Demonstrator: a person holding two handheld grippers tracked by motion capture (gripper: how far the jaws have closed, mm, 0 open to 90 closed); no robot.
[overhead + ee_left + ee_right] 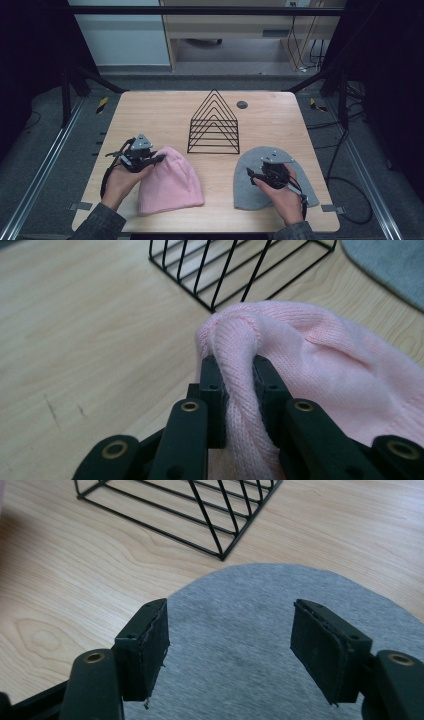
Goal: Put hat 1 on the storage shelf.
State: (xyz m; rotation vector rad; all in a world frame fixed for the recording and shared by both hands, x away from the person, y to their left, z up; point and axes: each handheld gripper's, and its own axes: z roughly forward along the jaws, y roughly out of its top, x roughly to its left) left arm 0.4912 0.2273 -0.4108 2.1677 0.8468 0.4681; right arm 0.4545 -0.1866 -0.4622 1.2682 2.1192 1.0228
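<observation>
Pink beanie pinched, grey beanie not yet gripped; neither moved off the surface.

Left gripper [235, 385] is clamped narrow on a fold of the pink beanie [171, 181], at 7 o'clock from the wire rack [214, 125]. Right gripper [230, 645] hovers with jaws wide over the grey beanie [250, 630], at 5 o'clock from the rack, pads clear of the cloth. Judged early: 1 grasp made, 1 left, any lifting or placing remains.
</observation>
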